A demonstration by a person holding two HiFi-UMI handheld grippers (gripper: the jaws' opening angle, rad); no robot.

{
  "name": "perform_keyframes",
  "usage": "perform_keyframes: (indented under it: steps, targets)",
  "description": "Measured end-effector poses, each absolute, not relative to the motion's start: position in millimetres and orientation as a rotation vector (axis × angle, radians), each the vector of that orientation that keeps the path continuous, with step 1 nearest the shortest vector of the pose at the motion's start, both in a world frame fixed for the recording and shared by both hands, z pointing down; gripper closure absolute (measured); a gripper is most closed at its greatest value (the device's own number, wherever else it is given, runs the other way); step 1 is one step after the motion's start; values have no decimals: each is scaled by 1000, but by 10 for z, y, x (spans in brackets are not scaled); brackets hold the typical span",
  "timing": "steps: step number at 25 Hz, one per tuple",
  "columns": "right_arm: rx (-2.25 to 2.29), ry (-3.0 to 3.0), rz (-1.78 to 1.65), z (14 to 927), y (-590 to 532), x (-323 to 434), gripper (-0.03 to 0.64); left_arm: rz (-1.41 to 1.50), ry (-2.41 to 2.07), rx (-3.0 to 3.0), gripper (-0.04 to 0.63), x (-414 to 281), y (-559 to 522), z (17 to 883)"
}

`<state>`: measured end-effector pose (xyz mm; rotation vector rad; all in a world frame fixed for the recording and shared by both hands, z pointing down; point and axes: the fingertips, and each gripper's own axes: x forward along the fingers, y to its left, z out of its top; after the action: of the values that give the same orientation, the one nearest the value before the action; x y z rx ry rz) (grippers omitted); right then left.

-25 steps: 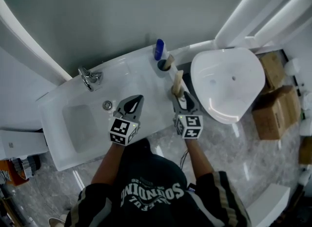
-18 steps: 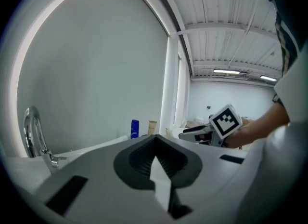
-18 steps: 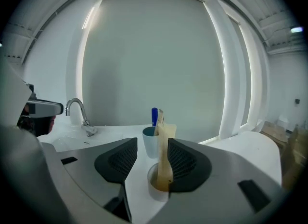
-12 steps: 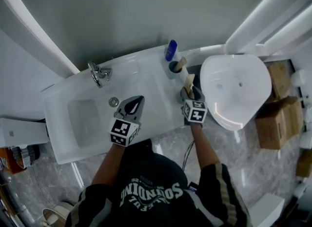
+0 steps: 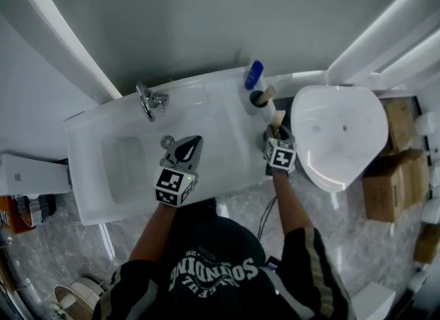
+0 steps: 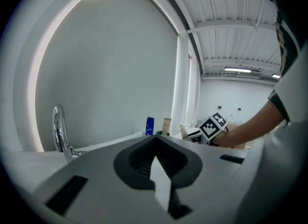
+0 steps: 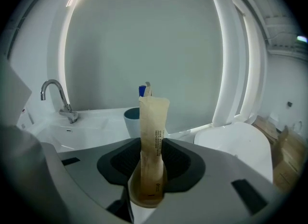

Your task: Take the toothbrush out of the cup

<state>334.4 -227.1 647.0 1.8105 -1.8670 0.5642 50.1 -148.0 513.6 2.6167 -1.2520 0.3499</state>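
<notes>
A pale cup [image 5: 259, 98] [image 7: 132, 120] stands at the back right of the white sink counter [image 5: 220, 122], with a blue-topped item [image 5: 254, 74] [image 7: 142, 91] and a beige stick [image 5: 267, 93] in it. My right gripper [image 5: 276, 133] [image 7: 150, 167] sits low over the counter just in front of the cup. It is shut on a toothbrush in a beige paper wrapper [image 5: 277, 125] [image 7: 154, 136] that sticks out ahead of the jaws, which have just been closing on it. My left gripper [image 5: 190, 142] [image 6: 156, 158] hangs shut and empty over the counter's front.
A chrome faucet [image 5: 152, 98] [image 6: 58, 131] [image 7: 57, 98] stands behind the basin [image 5: 124, 167] at the left. A white toilet lid [image 5: 340, 133] lies right of the counter, with cardboard boxes [image 5: 385, 174] beyond it. The person's body fills the bottom of the head view.
My right gripper has gone down and forward toward the cup, carrying the wrapped toothbrush. The left gripper has drifted only slightly over the counter.
</notes>
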Motion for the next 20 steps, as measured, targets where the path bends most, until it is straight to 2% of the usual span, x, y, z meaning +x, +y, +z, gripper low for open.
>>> perform_keyframes:
  steps: [7,20]
  targets:
    - [1835,-1926,478,6265,-2190,3334,561,345,-1262,2616,598,454,-1466,5118]
    - [1910,-2064,269,5271,-2114,3304,568,311,-1286,2629,598,473,-1391,5021]
